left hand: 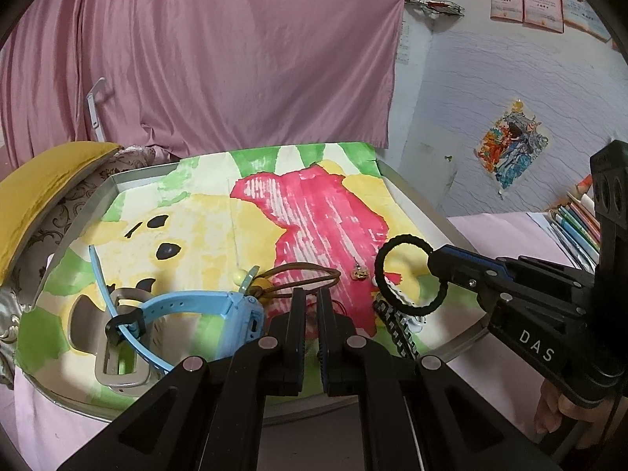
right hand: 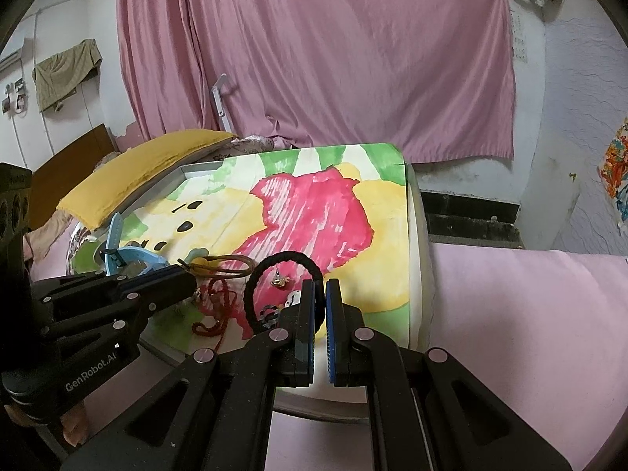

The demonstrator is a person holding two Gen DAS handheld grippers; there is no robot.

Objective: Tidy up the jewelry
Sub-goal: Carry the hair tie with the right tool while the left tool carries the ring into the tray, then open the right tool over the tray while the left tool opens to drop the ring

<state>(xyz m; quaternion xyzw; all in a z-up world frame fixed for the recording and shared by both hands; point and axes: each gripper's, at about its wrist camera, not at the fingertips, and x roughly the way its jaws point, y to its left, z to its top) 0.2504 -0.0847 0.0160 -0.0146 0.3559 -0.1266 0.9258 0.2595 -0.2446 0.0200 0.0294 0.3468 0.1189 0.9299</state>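
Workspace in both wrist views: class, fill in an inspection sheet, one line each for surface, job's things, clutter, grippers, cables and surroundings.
Surface: metal tray lined with a painted bear picture, on pink bedding.
Job's things: black hair tie pinched and lifted; blue watch; brown hair elastic; small gold earring; red cord; grey hair claw; black-and-white bracelet.
Clutter: yellow cushion against the tray's left edge.
Grippers: right gripper shut on the black hair tie; left gripper nearly closed over the red cord, holding nothing visible.
Cables: nothing seen.
Surroundings: pink curtain, wall sticker, stacked books.
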